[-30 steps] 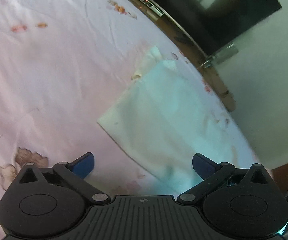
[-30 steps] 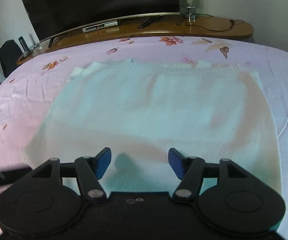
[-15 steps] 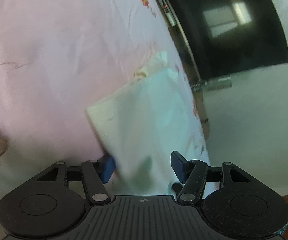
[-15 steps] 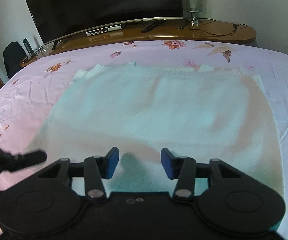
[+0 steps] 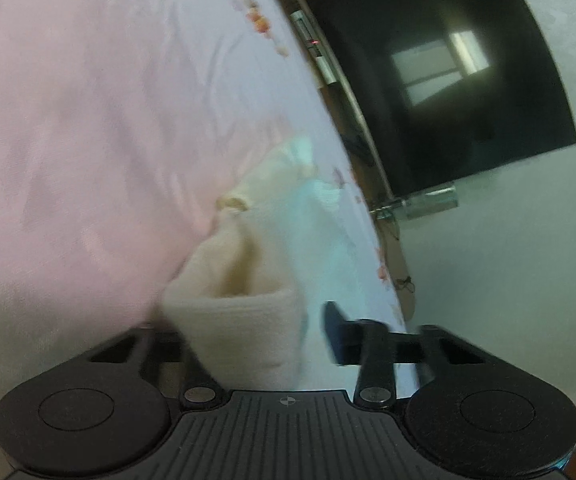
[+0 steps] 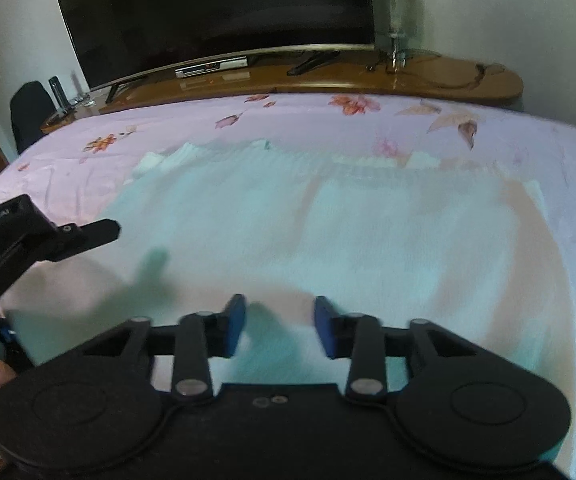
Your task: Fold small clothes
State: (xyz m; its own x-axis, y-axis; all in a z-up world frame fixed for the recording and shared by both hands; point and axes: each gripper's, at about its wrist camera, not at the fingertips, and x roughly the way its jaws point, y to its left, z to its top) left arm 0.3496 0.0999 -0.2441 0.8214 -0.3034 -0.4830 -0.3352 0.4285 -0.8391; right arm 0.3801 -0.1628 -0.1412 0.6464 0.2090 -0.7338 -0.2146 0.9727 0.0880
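Since a second ago, your left gripper (image 5: 280, 334) has dropped onto the near corner of the white sweater (image 6: 328, 232), and both sets of jaws have gone from wide to narrow. Your left jaws are closing now, and a bunched bit of the sweater's edge sits between them, lifted off the pink bedsheet (image 6: 388, 128). One finger hides under the cloth, so you cannot tell if the pinch is tight yet. Your right gripper (image 6: 280, 326) sits low at the near hem, and its jaws are closing too. A gap shows between them, and you cannot tell if they have cloth yet.

The sweater lies flat and spread out on the bed. No fold shows yet, so the job looks barely begun. All the folding is left.

No boxes or baskets show here.
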